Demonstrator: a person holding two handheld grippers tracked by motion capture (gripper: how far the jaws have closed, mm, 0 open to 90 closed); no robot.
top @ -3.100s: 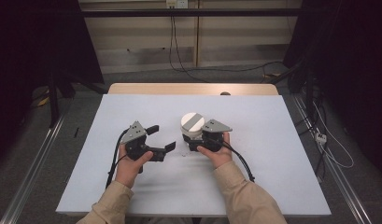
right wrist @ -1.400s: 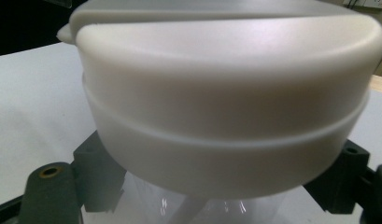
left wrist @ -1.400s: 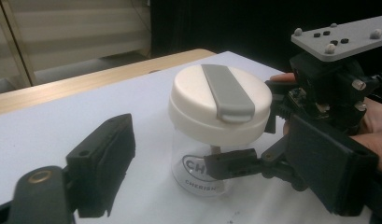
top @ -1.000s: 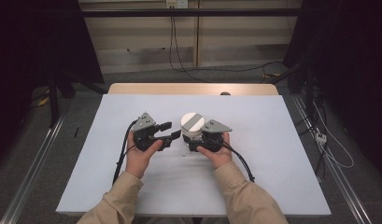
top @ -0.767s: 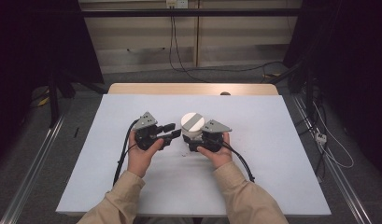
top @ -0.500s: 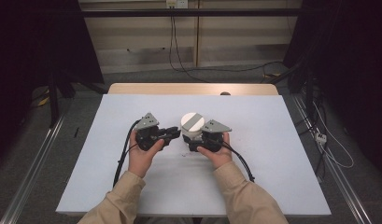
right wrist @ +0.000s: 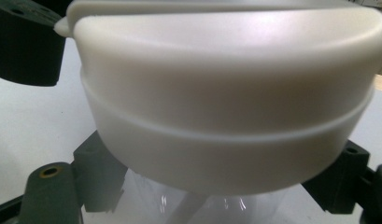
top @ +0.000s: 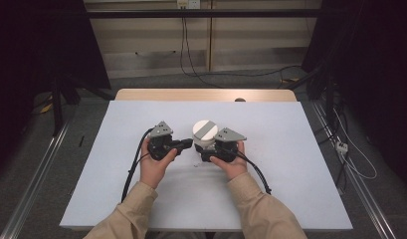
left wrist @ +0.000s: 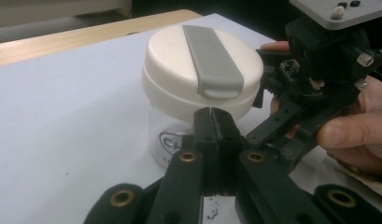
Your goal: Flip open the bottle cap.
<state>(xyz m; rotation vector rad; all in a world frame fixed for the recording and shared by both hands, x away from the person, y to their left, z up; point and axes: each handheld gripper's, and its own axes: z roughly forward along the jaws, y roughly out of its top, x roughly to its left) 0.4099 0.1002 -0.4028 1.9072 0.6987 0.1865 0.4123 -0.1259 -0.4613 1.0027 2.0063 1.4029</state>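
Note:
A clear cup with a white lid [top: 205,130] stands upright on the white table sheet [top: 300,164]. A grey flip tab [left wrist: 209,60] runs across the lid [left wrist: 179,70]. My right gripper [top: 204,150] is shut on the cup's clear body just under the lid [right wrist: 226,93], one black finger [right wrist: 100,177] on each side. My left gripper [top: 187,144] comes in from the left. Its jaws have just been closing and now meet with nothing between them. Its tips [left wrist: 214,114] sit right below the free end of the grey tab, against the lid's rim.
The wooden table edge [top: 206,94] shows behind the sheet. Black cables [top: 134,164] trail from both grippers toward the person. Metal rails [top: 37,174] run along both sides of the table. The right hand [left wrist: 357,126] is close beside the left gripper's jaws.
The left gripper's jaws have closed from part open to fully together. The left hand has edged slightly right toward the cup. The right gripper and cup have stayed still.

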